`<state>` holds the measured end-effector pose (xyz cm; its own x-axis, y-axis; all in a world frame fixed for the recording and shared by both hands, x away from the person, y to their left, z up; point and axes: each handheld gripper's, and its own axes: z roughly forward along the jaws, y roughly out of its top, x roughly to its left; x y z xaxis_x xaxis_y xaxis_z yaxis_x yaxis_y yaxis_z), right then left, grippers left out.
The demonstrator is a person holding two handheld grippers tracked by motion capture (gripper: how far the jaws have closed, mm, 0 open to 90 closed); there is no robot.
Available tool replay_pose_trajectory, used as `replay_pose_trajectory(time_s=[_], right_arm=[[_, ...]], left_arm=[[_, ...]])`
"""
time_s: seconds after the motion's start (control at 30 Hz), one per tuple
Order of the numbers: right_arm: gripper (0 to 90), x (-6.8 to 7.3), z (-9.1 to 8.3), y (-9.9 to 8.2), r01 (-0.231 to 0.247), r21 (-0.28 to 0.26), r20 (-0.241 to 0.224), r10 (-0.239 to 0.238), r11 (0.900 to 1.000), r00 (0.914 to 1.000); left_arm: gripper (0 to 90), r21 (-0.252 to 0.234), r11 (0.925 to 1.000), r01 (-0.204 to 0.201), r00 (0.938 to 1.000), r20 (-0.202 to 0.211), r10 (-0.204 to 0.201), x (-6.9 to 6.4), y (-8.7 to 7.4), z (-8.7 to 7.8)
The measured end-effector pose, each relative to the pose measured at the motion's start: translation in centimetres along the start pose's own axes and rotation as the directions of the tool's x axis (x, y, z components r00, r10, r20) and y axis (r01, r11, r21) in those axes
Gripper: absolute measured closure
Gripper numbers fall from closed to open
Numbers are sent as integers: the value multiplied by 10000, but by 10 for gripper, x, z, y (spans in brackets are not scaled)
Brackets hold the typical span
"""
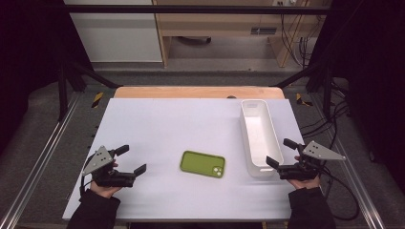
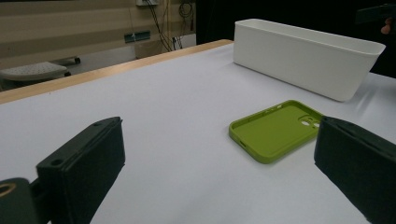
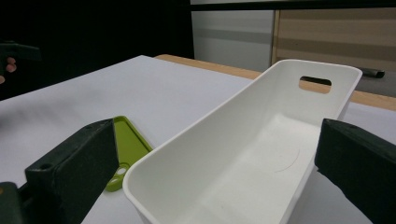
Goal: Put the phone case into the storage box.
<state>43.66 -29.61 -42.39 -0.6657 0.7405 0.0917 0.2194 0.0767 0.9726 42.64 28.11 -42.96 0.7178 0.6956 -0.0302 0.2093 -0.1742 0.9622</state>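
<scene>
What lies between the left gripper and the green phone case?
Nothing: in the high view, bare white table separates the left gripper from the green phone case.

Phone case: plain lime green, no pattern. Bin near the table's right edge: plain white inside and out. Table: covered with a pale, unpatterned white sheet; a light wood strip shows along the far edge. Left gripper and right gripper: black jaws, each topped by a grey plate.

Phone case mid-table, bin just right, grippers at both near corners.
</scene>
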Motion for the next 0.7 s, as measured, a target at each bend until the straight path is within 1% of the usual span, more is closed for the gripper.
replay_pose_trajectory(time_s=[0.27, 0.4, 0.47, 0.6, 0.7], right_arm=[[3, 0, -1, 0, -22, -62, -55, 21, 10000, 10000], [3, 1, -1, 1, 3, -39, -13, -3, 10000, 10000], [3, 1, -1, 1, 43, -49, -33, -44, 10000, 10000], [3, 1, 0, 1, 48, -21, -18, -48, 10000, 10000], [3, 1, -1, 1, 55, -68, -20, -55, 10000, 10000]], left_arm=[[14, 87, 9999, -96, 9999, 72, 95, -2, 0, 1], [14, 136, 9998, -149, 9998, 158, 146, -4, 2, 2], [14, 162, 9998, -146, 9997, 210, 143, -6, 3, 3], [14, 305, 9991, -285, 9990, 341, 274, -10, 5, 6], [14, 358, 9990, -282, 9990, 367, 269, -12, 6, 8]])
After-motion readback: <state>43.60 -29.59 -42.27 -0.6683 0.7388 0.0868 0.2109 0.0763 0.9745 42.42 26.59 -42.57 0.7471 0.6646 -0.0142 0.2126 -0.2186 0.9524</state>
